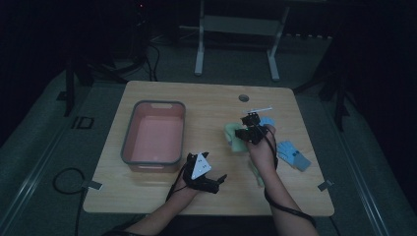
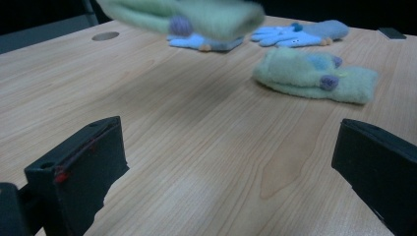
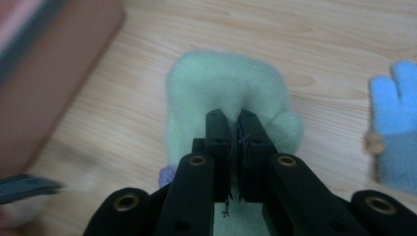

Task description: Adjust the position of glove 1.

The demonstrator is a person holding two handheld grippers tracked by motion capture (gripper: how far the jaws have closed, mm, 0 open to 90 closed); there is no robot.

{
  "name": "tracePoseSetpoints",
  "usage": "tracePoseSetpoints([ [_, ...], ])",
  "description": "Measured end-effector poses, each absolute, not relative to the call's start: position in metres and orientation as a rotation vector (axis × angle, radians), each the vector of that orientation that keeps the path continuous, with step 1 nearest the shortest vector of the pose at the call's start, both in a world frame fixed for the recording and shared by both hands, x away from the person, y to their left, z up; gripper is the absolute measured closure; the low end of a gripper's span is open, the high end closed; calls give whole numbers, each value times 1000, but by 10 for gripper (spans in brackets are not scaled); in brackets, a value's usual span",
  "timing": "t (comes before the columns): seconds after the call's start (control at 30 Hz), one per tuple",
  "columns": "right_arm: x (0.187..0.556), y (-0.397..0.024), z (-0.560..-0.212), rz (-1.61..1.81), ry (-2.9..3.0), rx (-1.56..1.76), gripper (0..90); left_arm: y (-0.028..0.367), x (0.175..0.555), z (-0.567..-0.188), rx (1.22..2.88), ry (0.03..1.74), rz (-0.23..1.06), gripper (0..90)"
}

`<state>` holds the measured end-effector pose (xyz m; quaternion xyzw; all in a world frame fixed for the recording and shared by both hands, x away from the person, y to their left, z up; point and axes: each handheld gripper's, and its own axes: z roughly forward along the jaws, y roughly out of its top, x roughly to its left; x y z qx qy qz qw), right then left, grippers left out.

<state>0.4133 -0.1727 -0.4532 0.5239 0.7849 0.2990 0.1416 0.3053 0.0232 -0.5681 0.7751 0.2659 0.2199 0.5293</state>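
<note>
Right gripper (image 3: 234, 118), in my right hand, is clamped on a pale green mitten (image 3: 226, 93), its jaws pinched together into a fold of the fleece. From the high view the mitten (image 1: 235, 137) hangs just under the gripper (image 1: 250, 129), off the table (image 1: 206, 103) and right of the pink bin (image 1: 153, 137). I judge it light, soft and floppy: it sags around the pinch, so a deep bite on a thick fold or the cuff should hold better than a thin edge. It will not break, but the loose end may swing or drag. My left gripper (image 1: 219, 181) rests low near the table's front edge, jaws wide apart with nothing between them. A second green mitten (image 2: 314, 73) and blue gloves (image 2: 300, 33) lie on the wood beyond it.
</note>
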Motion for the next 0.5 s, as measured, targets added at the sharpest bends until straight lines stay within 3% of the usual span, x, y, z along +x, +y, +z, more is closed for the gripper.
tracePoseSetpoints([
  [0.17,397,-164,-446,889,2241,1512,855,23,306,-568,1845,636,520,1],
  [0.5,367,-164,-476,883,2172,1626,855,24,305,-568,1847,626,524,1],
])
